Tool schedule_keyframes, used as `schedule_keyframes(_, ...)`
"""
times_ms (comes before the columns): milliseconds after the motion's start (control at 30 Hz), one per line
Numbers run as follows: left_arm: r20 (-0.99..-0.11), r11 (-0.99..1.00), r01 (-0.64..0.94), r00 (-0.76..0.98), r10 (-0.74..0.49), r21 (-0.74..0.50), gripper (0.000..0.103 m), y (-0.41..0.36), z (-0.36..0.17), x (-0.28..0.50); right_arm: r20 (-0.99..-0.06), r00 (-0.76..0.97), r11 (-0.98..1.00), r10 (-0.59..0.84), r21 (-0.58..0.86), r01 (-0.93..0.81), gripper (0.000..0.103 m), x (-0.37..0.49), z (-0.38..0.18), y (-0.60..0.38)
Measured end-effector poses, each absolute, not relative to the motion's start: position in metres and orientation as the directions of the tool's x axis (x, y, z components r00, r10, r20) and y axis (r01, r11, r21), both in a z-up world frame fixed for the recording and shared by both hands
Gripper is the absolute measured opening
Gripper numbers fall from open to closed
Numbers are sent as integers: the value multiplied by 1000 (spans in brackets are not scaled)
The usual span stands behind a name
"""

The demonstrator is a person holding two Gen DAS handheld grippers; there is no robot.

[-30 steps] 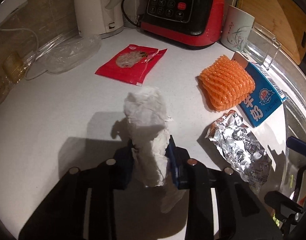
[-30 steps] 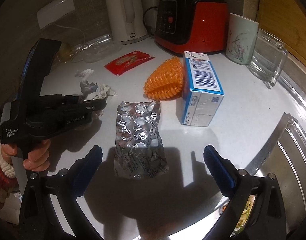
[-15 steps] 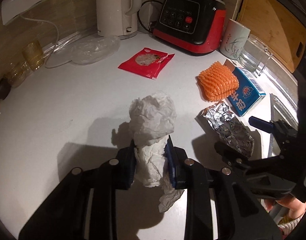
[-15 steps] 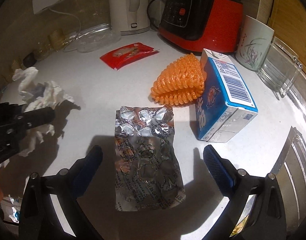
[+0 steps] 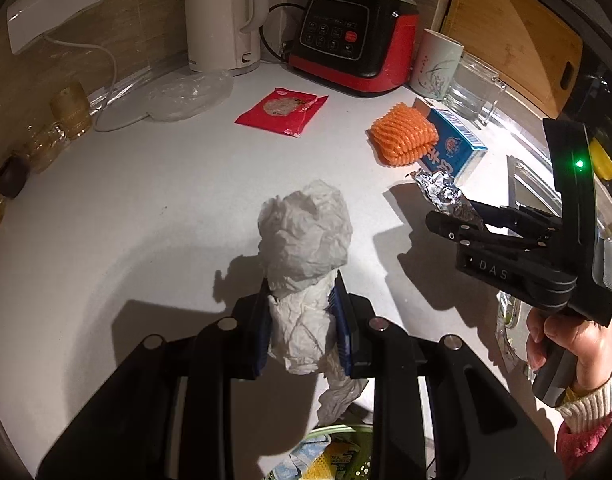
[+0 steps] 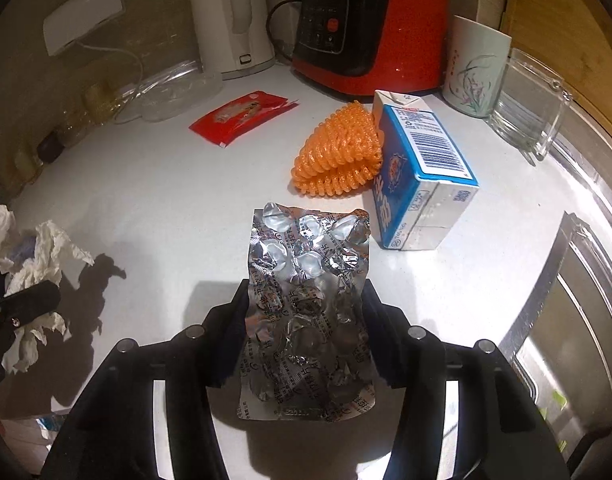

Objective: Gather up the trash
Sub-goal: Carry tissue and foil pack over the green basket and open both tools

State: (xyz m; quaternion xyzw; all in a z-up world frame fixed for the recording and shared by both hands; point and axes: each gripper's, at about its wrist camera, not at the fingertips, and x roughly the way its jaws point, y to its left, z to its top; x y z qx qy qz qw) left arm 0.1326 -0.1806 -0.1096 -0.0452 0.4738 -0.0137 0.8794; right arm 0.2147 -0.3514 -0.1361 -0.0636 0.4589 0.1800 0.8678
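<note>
My left gripper (image 5: pixel 302 312) is shut on a crumpled white tissue (image 5: pixel 306 236) and holds it above the white counter (image 5: pixel 146 208). The tissue also shows at the left of the right wrist view (image 6: pixel 34 264). My right gripper (image 6: pixel 302 300) is shut on a silver foil blister pack (image 6: pixel 306 280), lifted off the counter; it appears in the left wrist view (image 5: pixel 453 216) with the foil (image 5: pixel 441 192) in its tips. A red snack wrapper (image 5: pixel 282 110), an orange foam net (image 6: pixel 337 156) and a blue-and-white carton (image 6: pixel 421 172) lie on the counter.
A white kettle (image 5: pixel 222 16), a red-and-black appliance (image 5: pixel 353 36), a white cup (image 6: pixel 477 68) and a glass jug (image 6: pixel 525 116) stand at the back. A steel sink (image 6: pixel 565 312) lies at right. A green basket with trash (image 5: pixel 329 456) sits below the left gripper.
My right gripper has closed on the foil blister pack and lifted it. My left gripper has pulled back and up with the tissue, over the green basket.
</note>
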Motion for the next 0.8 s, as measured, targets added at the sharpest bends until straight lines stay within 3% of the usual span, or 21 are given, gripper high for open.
schedule_keyframes(400,-846,952,230,450,-286,-200,26,-195,-100,63,-794,575,975,194,94,-200,54,88,-86,-360)
schedule_keyframes(800,-876,870,465,335,-346,-165,26,-192,-113,-23,-812,579,994,75,105,19,55,-60,-87,-339)
